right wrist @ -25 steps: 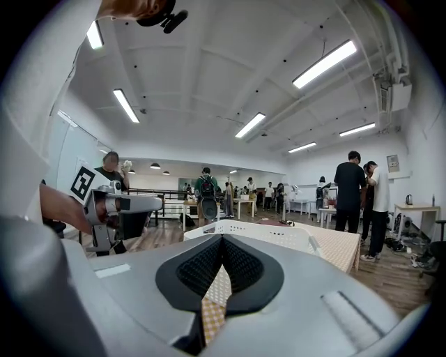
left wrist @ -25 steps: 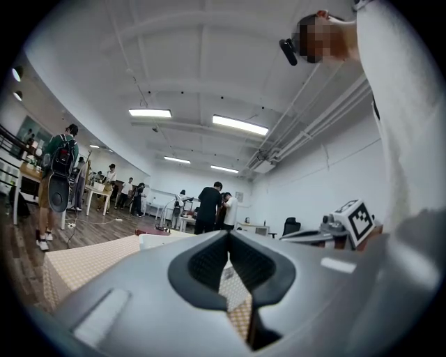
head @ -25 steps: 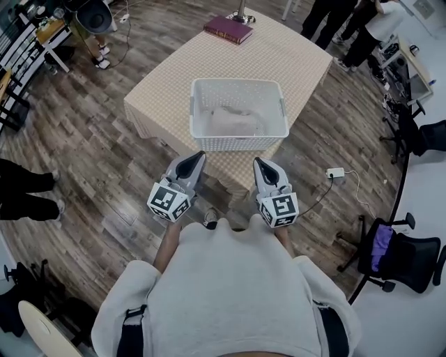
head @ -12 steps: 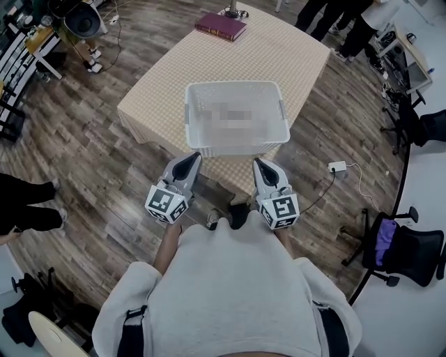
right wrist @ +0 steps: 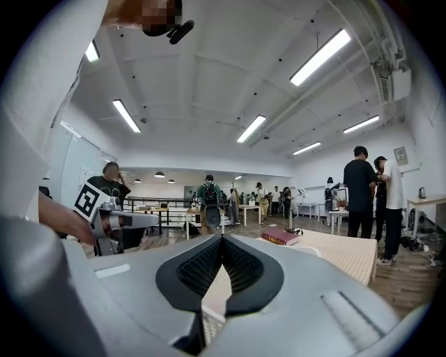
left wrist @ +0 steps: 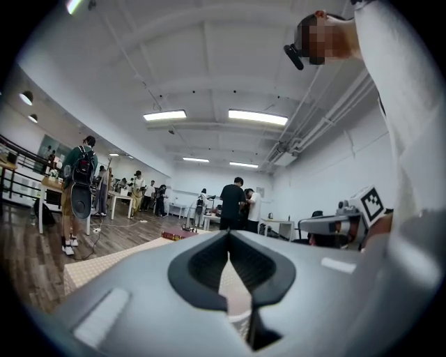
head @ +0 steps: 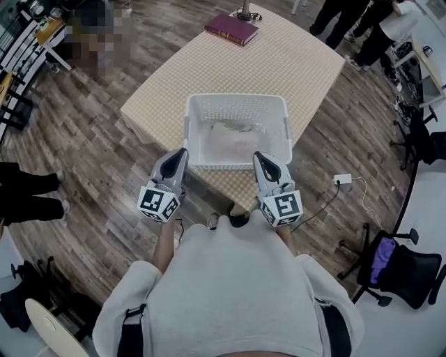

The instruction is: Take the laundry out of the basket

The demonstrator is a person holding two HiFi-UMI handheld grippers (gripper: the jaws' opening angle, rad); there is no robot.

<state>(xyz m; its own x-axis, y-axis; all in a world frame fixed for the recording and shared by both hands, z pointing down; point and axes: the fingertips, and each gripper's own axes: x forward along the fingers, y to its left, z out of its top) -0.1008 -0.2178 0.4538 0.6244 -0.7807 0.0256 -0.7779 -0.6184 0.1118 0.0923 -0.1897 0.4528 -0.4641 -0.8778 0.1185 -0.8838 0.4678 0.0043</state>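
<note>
A white perforated laundry basket (head: 237, 100) stands on a table with a checked cloth (head: 300, 66). Pale laundry (head: 232, 134) lies crumpled in the bottom of it. In the head view my left gripper (head: 183, 151) is held just before the basket's near left corner, jaws together and empty. My right gripper (head: 257, 155) is at the near right part of the rim, also shut with nothing in it. In the left gripper view the left gripper (left wrist: 228, 236) shows its tips meeting. The right gripper (right wrist: 222, 238) looks the same in its own view, and the red book (right wrist: 281, 236) lies beyond it.
A dark red book (head: 228, 28) lies at the table's far end beside a lamp base (head: 244, 14). People stand at the far right (head: 352, 21) and at the left (head: 28, 195). A power strip (head: 341, 179) and cable lie on the wood floor, with an office chair (head: 394, 268) at right.
The basket and table have come closer in the head view. Both gripper tips, earlier short of the table edge, now reach the basket's near rim. Jaws stayed together.
</note>
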